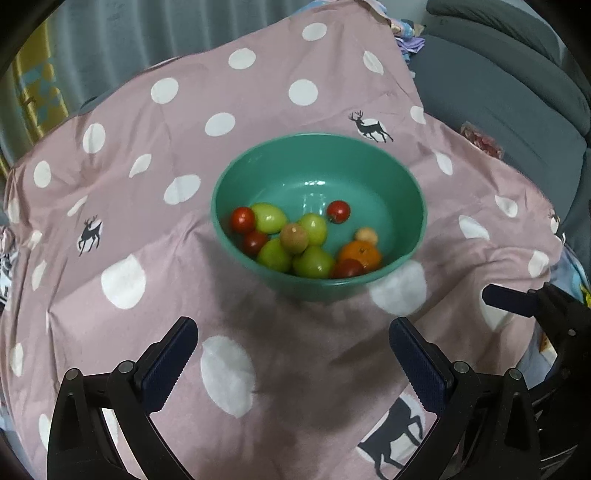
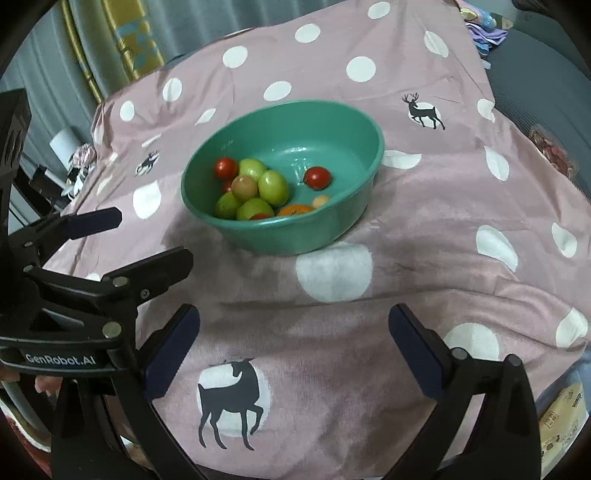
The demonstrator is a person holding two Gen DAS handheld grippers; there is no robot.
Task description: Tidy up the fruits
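Note:
A green bowl [image 1: 399, 177] stands on a pink dotted cloth [image 1: 184, 288]. It holds several green fruits [image 1: 312, 227], red tomatoes [image 1: 338, 211], an orange [image 1: 360, 254] and a small pale fruit [image 1: 366, 235]. My left gripper [image 1: 293, 354] is open and empty, held above the cloth in front of the bowl. My right gripper [image 2: 293, 350] is open and empty, also short of the bowl [image 2: 343, 122]. The left gripper shows in the right wrist view [image 2: 151, 240], open, left of the bowl. A right fingertip [image 1: 509, 299] shows at the right edge of the left wrist view.
The cloth [image 2: 424, 266] covers the whole table and hangs over its edges. A grey sofa [image 1: 517, 92] stands at the right. A curtain [image 1: 110, 33] hangs behind. Clutter [image 2: 77, 158] lies beyond the table's left edge.

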